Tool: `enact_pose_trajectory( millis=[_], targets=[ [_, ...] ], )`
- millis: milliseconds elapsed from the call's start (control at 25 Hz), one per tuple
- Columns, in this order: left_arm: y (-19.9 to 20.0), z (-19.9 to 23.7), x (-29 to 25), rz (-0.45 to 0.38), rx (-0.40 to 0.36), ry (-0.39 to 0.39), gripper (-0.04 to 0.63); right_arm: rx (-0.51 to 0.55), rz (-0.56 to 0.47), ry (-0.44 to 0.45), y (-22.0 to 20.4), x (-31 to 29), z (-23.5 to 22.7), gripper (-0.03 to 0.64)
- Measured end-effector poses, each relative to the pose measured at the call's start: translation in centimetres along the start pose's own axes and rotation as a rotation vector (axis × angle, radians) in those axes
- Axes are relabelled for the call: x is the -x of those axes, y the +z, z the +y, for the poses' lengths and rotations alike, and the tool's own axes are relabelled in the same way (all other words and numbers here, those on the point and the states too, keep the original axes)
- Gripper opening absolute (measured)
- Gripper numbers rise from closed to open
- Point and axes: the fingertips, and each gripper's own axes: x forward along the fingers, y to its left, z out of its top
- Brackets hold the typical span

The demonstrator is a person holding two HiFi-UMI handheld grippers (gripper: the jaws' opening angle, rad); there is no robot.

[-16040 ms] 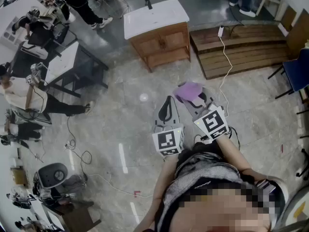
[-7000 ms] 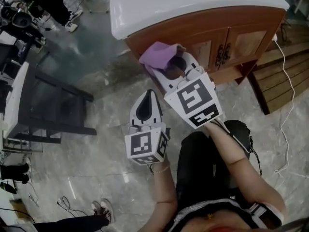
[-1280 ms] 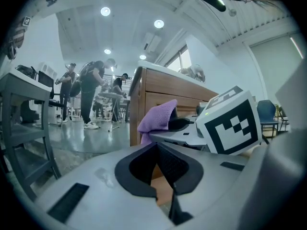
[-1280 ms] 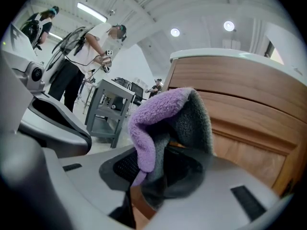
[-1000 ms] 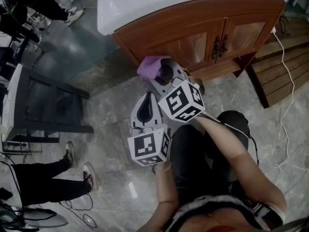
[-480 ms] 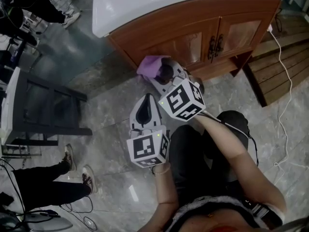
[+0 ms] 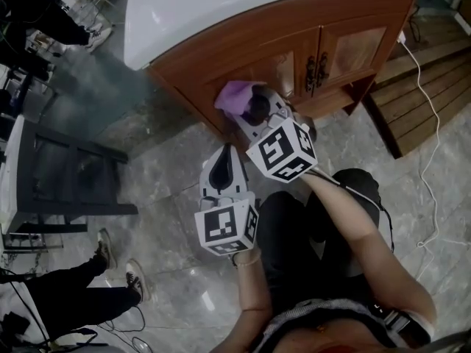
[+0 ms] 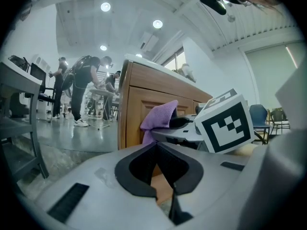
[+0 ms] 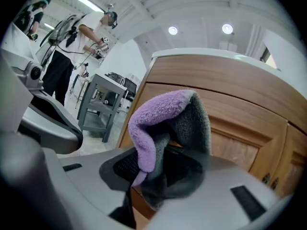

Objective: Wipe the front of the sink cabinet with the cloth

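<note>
The wooden sink cabinet [image 7: 243, 57] with a white top [image 7: 221, 6] stands ahead, its two doors facing me. My right gripper [image 7: 254, 109] is shut on a purple and grey cloth [image 7: 235, 94] held against the lower left part of the cabinet front [image 9: 230, 143]. The cloth [image 9: 163, 119] bulges out of the jaws in the right gripper view. My left gripper [image 7: 224, 169] hangs lower and nearer to me, shut with nothing in it. From the left gripper view, the cloth [image 8: 158, 121] and the cabinet [image 8: 139, 109] lie ahead.
A dark metal table frame [image 7: 51, 175] stands on the grey floor at left. A wooden pallet [image 7: 419, 72] with a white cable [image 7: 434, 138] lies at right. A person's legs and shoes [image 7: 103, 278] are at lower left. More people stand far off [image 8: 81, 90].
Since a second ago my right gripper has pushed the cloth up and slightly right along the cabinet front; the view has shifted closer. Earlier I walked up to the cabinet.
</note>
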Motion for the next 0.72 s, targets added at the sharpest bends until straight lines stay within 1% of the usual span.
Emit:
enact_pose_trajectory(
  millis=[480,720],
  targets=[
    [-0.7,-1.6,-1.8,0.012,0.002,-0.037,0.0,-0.022,0.031,-0.025,-2.1,1.2,-2.3,0.166],
    [-0.7,-2.4,-2.6,0.016,-0.004,-0.056,0.0,-0.028,0.051,-0.053,-3.0,2.0,-3.8,0.166]
  ],
)
